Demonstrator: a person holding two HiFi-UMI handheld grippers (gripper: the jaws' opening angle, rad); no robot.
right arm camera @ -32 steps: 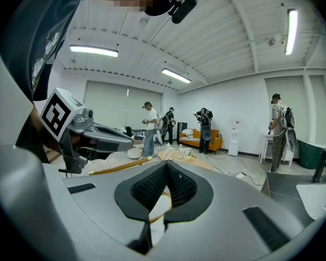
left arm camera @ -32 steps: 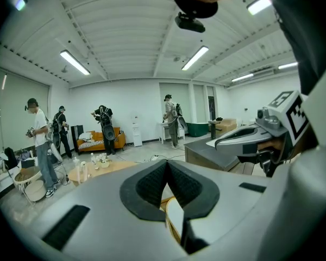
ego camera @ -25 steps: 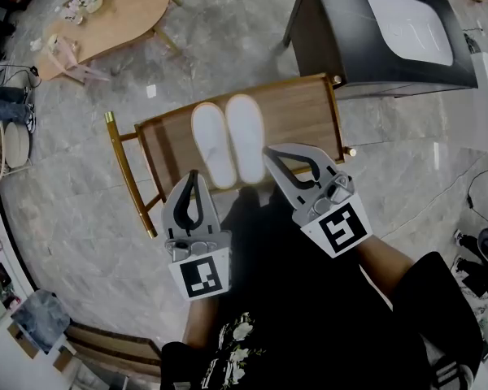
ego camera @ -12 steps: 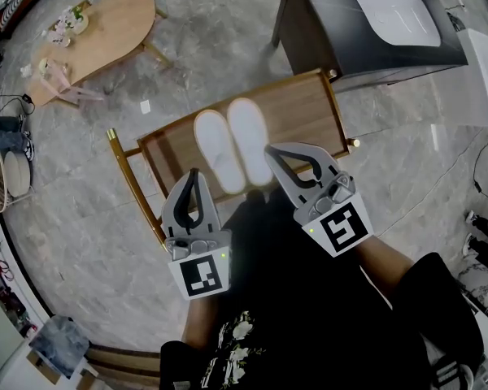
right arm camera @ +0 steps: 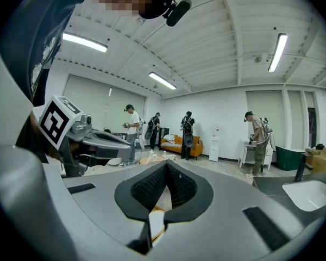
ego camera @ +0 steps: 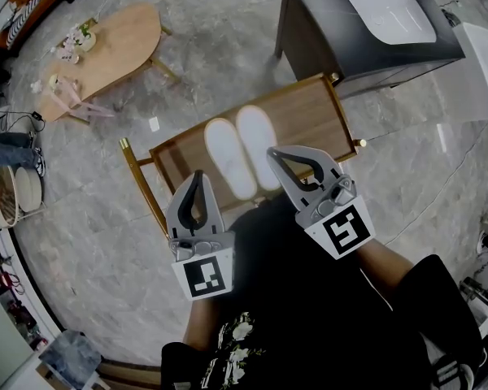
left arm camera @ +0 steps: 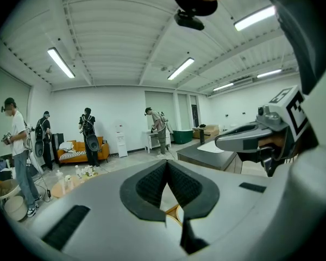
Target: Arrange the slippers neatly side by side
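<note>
Left hand-held gripper [ego camera: 197,175]: clenched, nothing between the jaws. It hangs over the worktop's [ego camera: 309,119] near left edge. Since a second ago it has drifted only a little. Its own view shows the ribbed pads meeting, with a sliver of worktop edge below them.

Slippers: left slipper [ego camera: 228,159] and right slipper [ego camera: 259,143], both white, lie on the worktop's middle. They are parallel, long sides touching or all but touching, toes towards the worktop's far edge. The pair keeps the same pose on the wood across the last second. It sits a touch higher and further right in the head view, and the rest of the room shifted with it, so that reads as head movement.

Right hand-held gripper [ego camera: 272,152]: also clenched and empty. Its tips are over the worktop's near edge, just beside the right slipper's heel end. It has held its place.

Judgement: neither tool is working the slippers and they already lie neatly paired. The task looks done, or needs at most a small squaring-up.

Writing: none readable. The left cube [ego camera: 205,276] and right cube [ego camera: 343,230] carry black-and-white square patterns, not letters. No brand shows on the slippers. The oval table [ego camera: 118,43] left of the worktop and the dark cabinet [ego camera: 325,23] beyond it show no legible labels.
</note>
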